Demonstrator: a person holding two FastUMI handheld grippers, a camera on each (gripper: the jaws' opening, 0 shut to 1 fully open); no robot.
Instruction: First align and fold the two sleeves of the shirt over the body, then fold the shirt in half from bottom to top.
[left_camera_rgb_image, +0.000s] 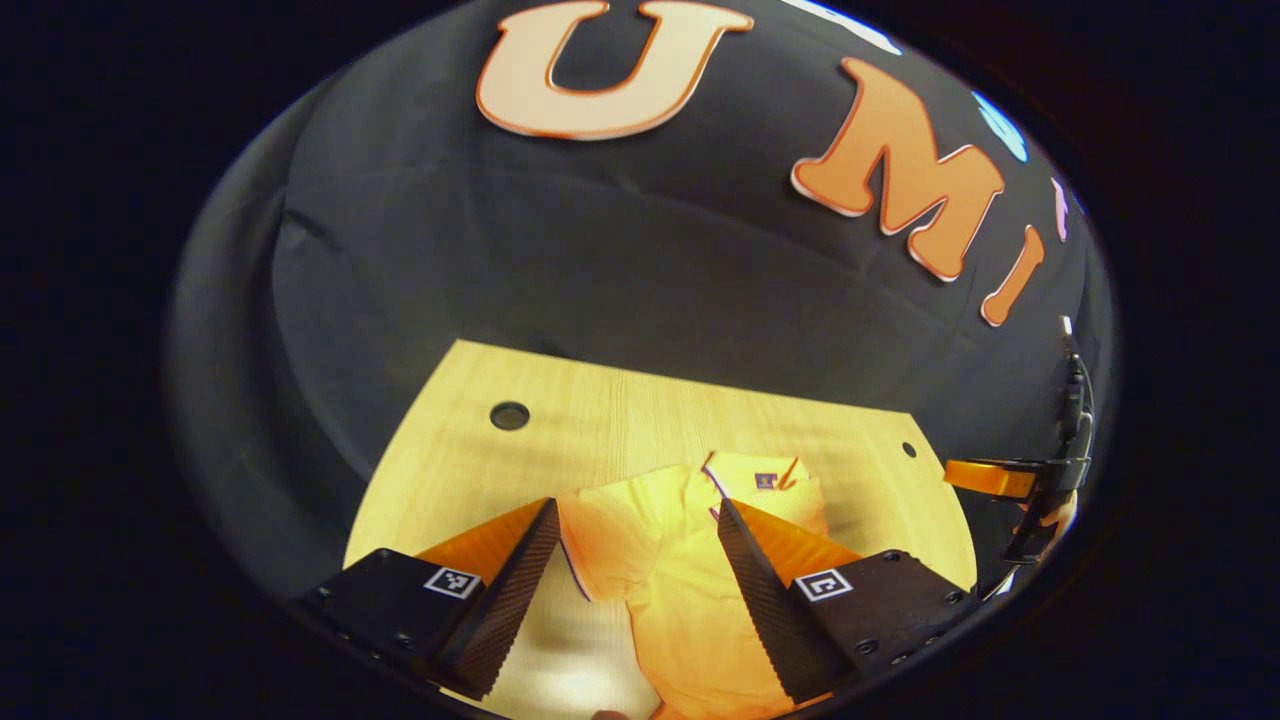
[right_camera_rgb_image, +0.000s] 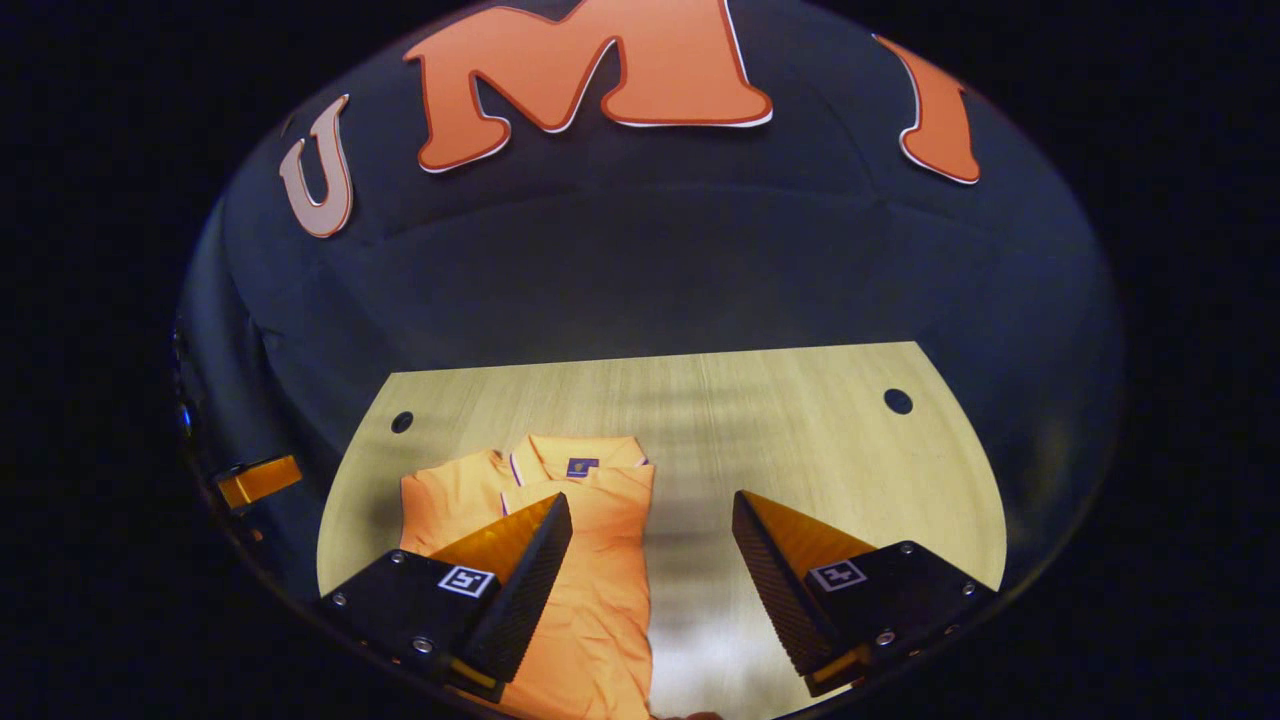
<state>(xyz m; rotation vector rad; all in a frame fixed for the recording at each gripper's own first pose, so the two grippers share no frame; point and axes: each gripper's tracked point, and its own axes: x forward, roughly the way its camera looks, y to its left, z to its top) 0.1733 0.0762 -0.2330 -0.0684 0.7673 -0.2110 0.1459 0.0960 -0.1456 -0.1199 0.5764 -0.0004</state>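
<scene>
An orange polo shirt (left_camera_rgb_image: 670, 570) lies flat on the wooden table (left_camera_rgb_image: 600, 420), collar (left_camera_rgb_image: 752, 478) toward the far edge. My left gripper (left_camera_rgb_image: 636, 506) hovers open above it, the body between its fingers, one sleeve (left_camera_rgb_image: 600, 540) spread beside the left finger. In the right gripper view the shirt (right_camera_rgb_image: 600, 570) lies low and left. One sleeve (right_camera_rgb_image: 450, 500) sticks out left, and the shirt's right edge runs straight. My right gripper (right_camera_rgb_image: 650, 498) is open above that edge, its left finger over the shirt, its right finger over bare table (right_camera_rgb_image: 800, 440).
The table has round holes near its far corners (left_camera_rgb_image: 509, 415) (right_camera_rgb_image: 898, 401). Black cloth walls rise behind the table. The right gripper (left_camera_rgb_image: 1035, 485) shows at the far right of the left gripper view. The left gripper (right_camera_rgb_image: 258, 480) shows at the left edge of the right gripper view.
</scene>
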